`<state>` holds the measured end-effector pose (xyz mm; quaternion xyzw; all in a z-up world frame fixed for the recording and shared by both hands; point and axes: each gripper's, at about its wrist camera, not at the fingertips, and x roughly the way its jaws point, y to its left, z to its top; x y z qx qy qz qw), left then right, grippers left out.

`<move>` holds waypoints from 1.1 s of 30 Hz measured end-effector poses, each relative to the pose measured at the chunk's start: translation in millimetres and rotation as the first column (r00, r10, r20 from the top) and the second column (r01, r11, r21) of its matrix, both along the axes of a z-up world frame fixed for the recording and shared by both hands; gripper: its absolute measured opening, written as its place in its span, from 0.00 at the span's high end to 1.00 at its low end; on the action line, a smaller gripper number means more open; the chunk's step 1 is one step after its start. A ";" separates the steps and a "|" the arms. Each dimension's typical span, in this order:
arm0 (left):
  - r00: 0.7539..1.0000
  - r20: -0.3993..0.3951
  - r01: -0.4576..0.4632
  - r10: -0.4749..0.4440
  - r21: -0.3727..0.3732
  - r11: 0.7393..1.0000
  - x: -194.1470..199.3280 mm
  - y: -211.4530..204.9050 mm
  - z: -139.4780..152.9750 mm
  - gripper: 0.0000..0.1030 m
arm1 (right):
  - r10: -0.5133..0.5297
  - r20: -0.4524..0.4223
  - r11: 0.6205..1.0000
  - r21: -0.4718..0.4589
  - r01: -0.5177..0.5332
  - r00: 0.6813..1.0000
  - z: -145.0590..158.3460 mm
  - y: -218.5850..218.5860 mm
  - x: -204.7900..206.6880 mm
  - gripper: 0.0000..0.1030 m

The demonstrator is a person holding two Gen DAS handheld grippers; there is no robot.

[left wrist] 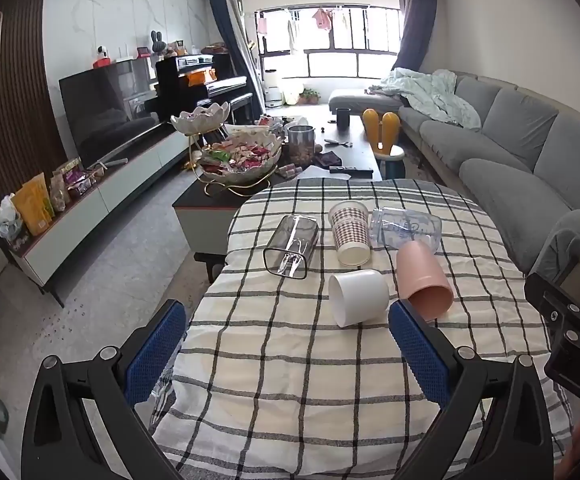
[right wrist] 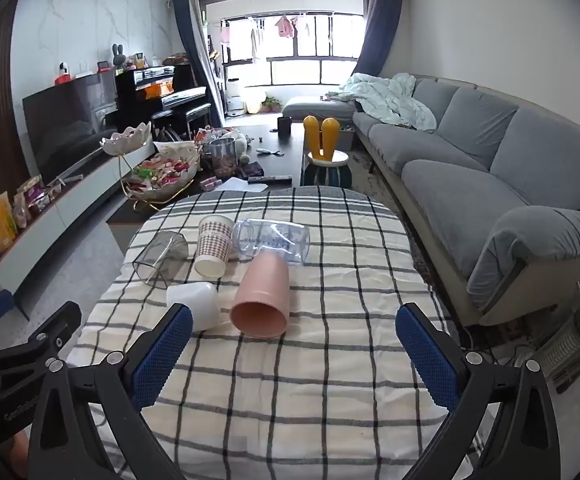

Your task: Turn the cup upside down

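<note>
Covering the table is a checked cloth, and five cups lie on their sides on it, all of them with nothing inside. Largest is the clear blue-tinted cup, lying across the far side with printed marks on its wall. Next comes the pink cup, its mouth turned toward the right wrist camera, its base touching the clear blue-tinted cup. A smoky transparent cup with a dark rim lies at the left of the group. Just beside it is the paper cup with a brown houndstooth band, its white inside showing. Smallest is the white cup, nearest the left wrist camera, mouth facing left, close beside the pink one.

Both tools hover over the near part of the cloth. The left gripper has its blue-padded fingers spread wide and grips nothing. The right gripper is likewise spread wide and bare.
</note>
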<state>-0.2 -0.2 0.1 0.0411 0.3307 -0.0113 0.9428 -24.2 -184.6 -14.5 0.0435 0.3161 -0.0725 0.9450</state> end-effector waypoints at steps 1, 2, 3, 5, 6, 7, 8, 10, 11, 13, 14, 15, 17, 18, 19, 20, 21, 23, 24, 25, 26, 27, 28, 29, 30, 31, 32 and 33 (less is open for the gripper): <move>1.000 0.006 -0.001 0.001 0.001 1.000 -0.2 0.1 0.1 0.00 | 0.000 -0.002 1.000 -0.003 0.000 1.000 0.0 0.2 0.1 0.01; 1.000 0.005 -0.002 0.002 -0.001 1.000 -0.3 0.6 0.3 0.00 | 0.000 -0.002 1.000 -0.003 0.000 1.000 0.1 0.1 0.0 0.01; 1.000 0.006 -0.004 0.004 -0.004 1.000 -0.4 1.4 0.6 0.00 | -0.001 -0.001 1.000 -0.003 0.001 1.000 0.2 0.0 -0.1 0.01; 1.000 0.008 -0.007 0.007 0.007 1.000 -0.3 -0.3 0.1 0.00 | 0.000 -0.002 1.000 -0.006 0.000 1.000 0.1 0.4 0.0 0.01; 1.000 0.008 -0.008 0.008 0.007 1.000 -0.4 -0.5 0.0 0.00 | 0.000 -0.002 1.000 -0.006 0.000 1.000 0.2 0.6 0.0 0.01; 1.000 0.008 -0.009 0.009 0.007 1.000 -0.5 -0.7 -0.3 0.00 | -0.001 -0.002 1.000 -0.007 0.001 1.000 0.1 0.8 0.0 0.01; 1.000 0.007 -0.009 0.009 0.005 1.000 -0.6 -0.9 -0.7 0.00 | -0.001 -0.003 1.000 -0.007 0.001 1.000 0.1 1.0 0.1 0.01; 1.000 0.008 -0.008 0.008 0.009 1.000 -0.9 1.8 -0.5 0.00 | -0.002 -0.002 1.000 -0.007 0.002 1.000 0.1 1.4 0.4 0.01; 1.000 0.008 -0.008 0.008 0.007 1.000 -1.1 2.2 -0.7 0.00 | -0.002 -0.002 1.000 -0.007 0.002 1.000 0.1 1.6 0.6 0.01; 1.000 0.009 -0.008 0.008 0.003 1.000 -1.5 3.0 -1.1 0.00 | -0.003 -0.001 1.000 -0.007 0.003 1.000 0.1 2.1 1.3 0.01; 1.000 0.006 -0.008 0.008 0.009 1.000 -0.6 1.4 -0.5 0.00 | 0.000 0.001 1.000 -0.005 0.000 1.000 0.5 0.6 -0.2 0.01; 1.000 0.006 -0.007 0.007 0.009 1.000 -0.6 1.4 -0.7 0.00 | 0.000 0.001 1.000 -0.005 0.000 1.000 0.6 0.6 -0.3 0.01; 1.000 0.006 -0.009 0.009 0.009 1.000 -0.7 1.6 -0.5 0.00 | 0.000 0.001 1.000 -0.004 0.000 1.000 0.7 0.6 -0.4 0.01; 1.000 0.007 -0.010 0.010 0.009 1.000 -0.9 1.7 -0.5 0.00 | -0.001 0.001 1.000 -0.004 0.001 1.000 0.8 0.5 -0.4 0.01; 1.000 0.007 -0.009 0.009 0.010 1.000 -0.9 1.4 -0.6 0.00 | -0.001 0.002 1.000 -0.005 0.001 1.000 0.8 0.7 -0.4 0.01; 1.000 0.008 -0.008 0.008 0.010 1.000 -0.9 1.4 -0.6 0.00 | 0.000 0.002 1.000 -0.004 0.000 1.000 0.8 0.7 -0.4 0.01; 1.000 0.008 -0.008 0.008 0.010 1.000 -0.8 1.4 -0.6 0.00 | 0.000 0.003 1.000 -0.004 0.000 1.000 0.9 0.8 -0.6 0.01; 1.000 0.007 -0.007 0.007 0.009 1.000 -0.7 1.5 -0.5 0.00 | 0.000 0.002 1.000 -0.004 0.000 1.000 0.9 0.8 -0.5 0.01; 1.000 0.007 -0.007 0.007 0.009 1.000 -0.7 1.6 -0.5 0.00 | 0.000 0.003 1.000 -0.004 0.000 1.000 1.0 0.8 -0.6 0.01; 1.000 0.007 -0.008 0.008 0.009 1.000 -0.7 1.8 -0.8 0.00 | 0.000 0.003 1.000 -0.004 0.000 1.000 1.2 0.8 -0.8 0.01; 1.000 0.007 -0.007 0.007 0.009 1.000 -0.8 1.6 -0.7 0.00 | 0.000 0.003 1.000 -0.004 0.000 1.000 1.1 0.9 -0.6 0.01; 1.000 0.006 -0.007 0.007 0.009 1.000 -0.7 1.5 -0.8 0.00 | 0.000 0.003 1.000 -0.004 0.000 1.000 1.1 1.0 -0.6 0.01; 1.000 0.007 -0.007 0.007 0.009 1.000 -0.9 1.7 -0.6 0.00 | 0.001 0.003 1.000 -0.003 -0.001 1.000 1.1 0.9 -0.7 0.01; 1.000 0.007 -0.008 0.008 0.009 1.000 -0.8 1.6 -0.5 0.00 | 0.000 0.003 1.000 -0.003 0.000 1.000 1.2 0.9 -0.7 0.01; 1.000 0.008 -0.008 0.007 0.009 1.000 -0.9 1.5 -0.6 0.00 | 0.000 0.003 1.000 -0.002 0.000 1.000 1.3 0.9 -0.7 0.01; 1.000 0.007 -0.008 0.008 0.010 1.000 -0.8 1.5 -0.7 0.00 | 0.000 0.003 1.000 -0.002 0.000 1.000 1.3 1.0 -0.8 0.01; 1.000 0.007 -0.008 0.007 0.010 1.000 -0.9 1.6 -0.8 0.00 | 0.001 0.003 1.000 -0.002 -0.001 1.000 1.3 1.1 -0.8 0.01; 1.000 0.007 -0.007 0.007 0.009 1.000 -1.0 1.8 -0.7 0.00 | 0.001 0.003 1.000 -0.003 -0.001 1.000 1.4 1.1 -0.8 0.01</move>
